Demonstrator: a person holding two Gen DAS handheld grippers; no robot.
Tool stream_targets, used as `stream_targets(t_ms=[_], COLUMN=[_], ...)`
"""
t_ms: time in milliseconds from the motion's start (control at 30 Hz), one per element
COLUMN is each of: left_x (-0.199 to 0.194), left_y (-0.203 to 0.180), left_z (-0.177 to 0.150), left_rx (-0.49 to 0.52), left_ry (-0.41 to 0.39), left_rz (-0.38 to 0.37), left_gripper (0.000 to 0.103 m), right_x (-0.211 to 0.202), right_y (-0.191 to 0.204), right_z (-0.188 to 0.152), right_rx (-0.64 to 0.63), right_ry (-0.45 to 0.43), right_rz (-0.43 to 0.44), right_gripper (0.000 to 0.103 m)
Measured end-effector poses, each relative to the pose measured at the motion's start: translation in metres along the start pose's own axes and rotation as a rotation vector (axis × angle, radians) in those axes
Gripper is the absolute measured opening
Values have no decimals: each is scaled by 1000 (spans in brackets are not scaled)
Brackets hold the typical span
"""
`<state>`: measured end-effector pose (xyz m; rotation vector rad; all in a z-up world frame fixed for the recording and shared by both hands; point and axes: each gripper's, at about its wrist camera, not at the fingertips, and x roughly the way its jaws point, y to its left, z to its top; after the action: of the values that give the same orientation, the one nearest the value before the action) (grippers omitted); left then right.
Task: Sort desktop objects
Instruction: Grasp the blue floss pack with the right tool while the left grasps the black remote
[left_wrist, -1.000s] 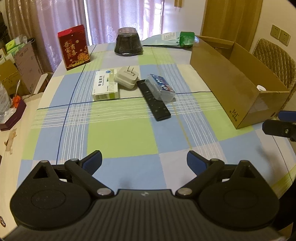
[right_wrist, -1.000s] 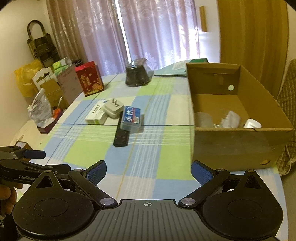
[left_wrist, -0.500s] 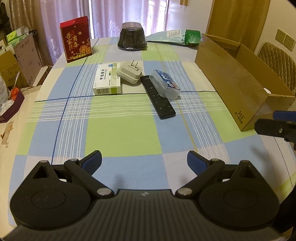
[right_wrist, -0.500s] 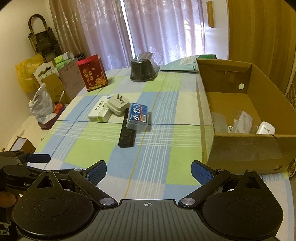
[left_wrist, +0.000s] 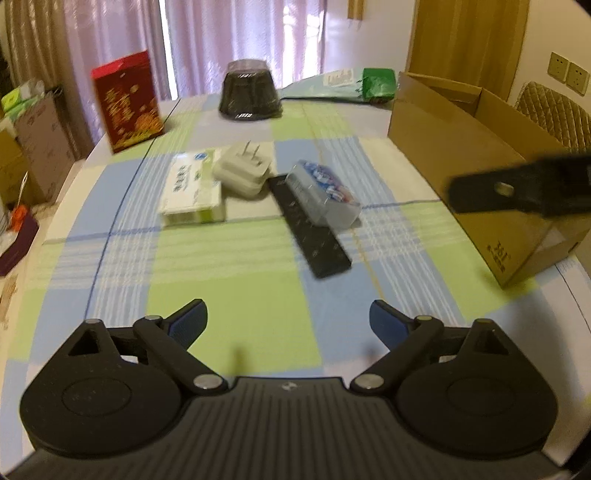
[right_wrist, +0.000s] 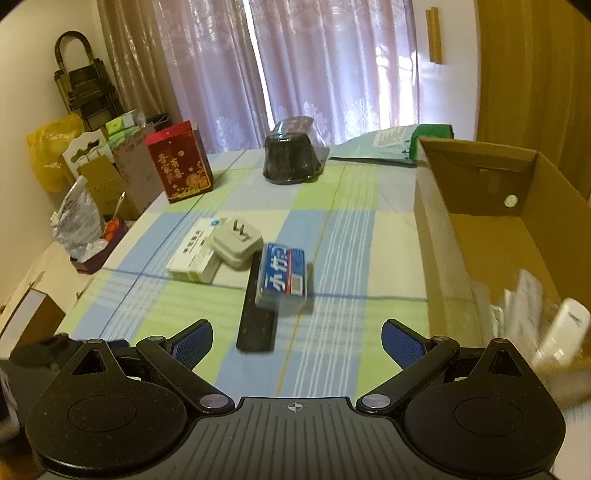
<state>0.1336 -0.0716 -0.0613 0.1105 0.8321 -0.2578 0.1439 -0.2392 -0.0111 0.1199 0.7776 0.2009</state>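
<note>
Both grippers, left (left_wrist: 286, 317) and right (right_wrist: 297, 338), hovered low over checked cloth (left_wrist: 229, 295), jaws spread wide, empty. Just ahead, four things unsorted in tight cluster: remote (right_wrist: 256, 314) nearest, tissue pack (right_wrist: 284, 275) lying across it, plug (right_wrist: 236, 242) propped on medicine box (right_wrist: 194, 256). Carton (right_wrist: 491, 236) on right side already held few pale items, too blurred to name. Farther back: red gift box (right_wrist: 179, 160), dark tub (right_wrist: 291, 155), green packet (left_wrist: 376, 83), curtains. Sorting judged partly done; cluster left.
</note>
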Motion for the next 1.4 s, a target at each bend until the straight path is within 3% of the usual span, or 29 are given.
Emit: stream_targets(t_ms=[200,400,500,533,600,733,1067,1100,1133,1200,1267,1333,1400], left_x=[35,74,90,95,100,93,40,36,33,28,27,26,29], left_y=[-15,-24,-26,-27,-26,-17,24,26,28,29,30,31,31], left_z=[15,27,29,29,28,20,-28,-31,-34,-38,-39,-36,-30], left_rx=[18,11,15,18,30,32,34,31,34,44,41,37,39], left_ry=[-26,-15,7,15,28,31,57,59,59,62,63,61,53], left_rz=[-17,-25,-21,-19,-22,-12,36,36,34,37,41,46,46], left_gripper=[86,73,64,53,41,36,34,34,34,34,35,50,51], right_x=[40,61,68,70,75,89,148,153,155,158,156,149,139], right_y=[-13,-27,-29,-29,-26,-14,12,13,14,14,14,12,11], right_z=[30,55,59,58,57,52,24,21,19,15,12,8,4], right_rx=[32,14,-5,-14,-34,-72,-87,-89,-96,-109,-126,-140,-151], right_ry=[17,7,12,16,24,45,162,172,180,197,205,211,220], right_rz=[22,0,-9,-7,-1,25,57,54,54,54,50,40,23], right_gripper=[100,100,100,100,100,100,100,97,82,68,61,59,59])
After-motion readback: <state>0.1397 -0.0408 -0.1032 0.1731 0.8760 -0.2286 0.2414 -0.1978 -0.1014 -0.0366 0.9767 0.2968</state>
